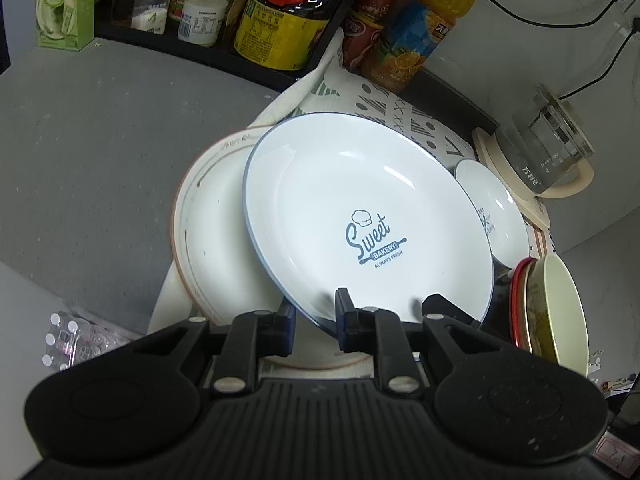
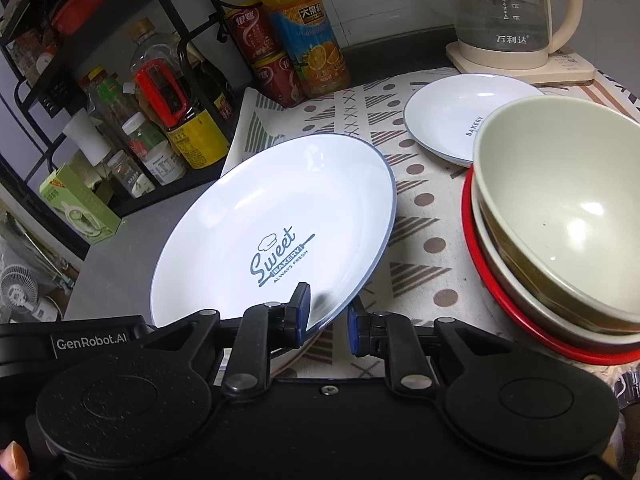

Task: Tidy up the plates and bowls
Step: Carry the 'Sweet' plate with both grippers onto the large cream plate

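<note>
Both your left gripper (image 1: 316, 320) and right gripper (image 2: 329, 316) pinch the Sweet Bakery plate (image 1: 360, 216) at its six-o'clock rim — glazed, rigid, breakable, slippery; grip deeper.

Both wrist views look down, close, sharing the plate (image 1: 360, 216).

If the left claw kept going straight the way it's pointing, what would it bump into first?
The left claw is already clamped on the Sweet Bakery plate. Pushed on, that plate would probably meet the brown-rimmed plate beneath, though depth is unclear.
</note>
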Demonstrator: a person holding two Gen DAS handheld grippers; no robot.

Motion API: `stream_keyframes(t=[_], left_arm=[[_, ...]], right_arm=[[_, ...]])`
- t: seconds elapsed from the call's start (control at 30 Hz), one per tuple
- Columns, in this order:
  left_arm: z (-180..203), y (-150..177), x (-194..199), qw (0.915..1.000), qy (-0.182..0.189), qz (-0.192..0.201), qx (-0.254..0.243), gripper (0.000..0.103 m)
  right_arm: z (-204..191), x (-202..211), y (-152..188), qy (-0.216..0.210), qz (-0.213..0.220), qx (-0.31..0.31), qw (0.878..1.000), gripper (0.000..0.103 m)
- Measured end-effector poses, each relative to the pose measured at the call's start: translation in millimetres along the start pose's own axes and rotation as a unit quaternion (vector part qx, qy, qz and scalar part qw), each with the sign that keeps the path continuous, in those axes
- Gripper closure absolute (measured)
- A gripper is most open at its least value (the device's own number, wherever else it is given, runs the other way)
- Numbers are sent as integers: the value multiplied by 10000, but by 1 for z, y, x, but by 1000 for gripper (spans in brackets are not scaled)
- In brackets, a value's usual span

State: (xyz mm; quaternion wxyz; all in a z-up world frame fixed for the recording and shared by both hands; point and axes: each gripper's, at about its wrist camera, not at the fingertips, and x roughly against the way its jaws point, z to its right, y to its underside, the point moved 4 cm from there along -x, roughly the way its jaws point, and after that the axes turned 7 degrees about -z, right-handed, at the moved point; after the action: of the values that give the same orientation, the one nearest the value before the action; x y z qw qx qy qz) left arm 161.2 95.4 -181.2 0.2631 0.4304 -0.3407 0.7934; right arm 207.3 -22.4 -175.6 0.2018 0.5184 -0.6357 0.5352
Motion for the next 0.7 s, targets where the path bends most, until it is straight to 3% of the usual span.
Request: stream_keyframes(t=[0.7], left_arm=[[-24,6,-3,9986,-26,-317,417,83]], right_arm=[[-19,-21,2,190,-304,238,9991,85]])
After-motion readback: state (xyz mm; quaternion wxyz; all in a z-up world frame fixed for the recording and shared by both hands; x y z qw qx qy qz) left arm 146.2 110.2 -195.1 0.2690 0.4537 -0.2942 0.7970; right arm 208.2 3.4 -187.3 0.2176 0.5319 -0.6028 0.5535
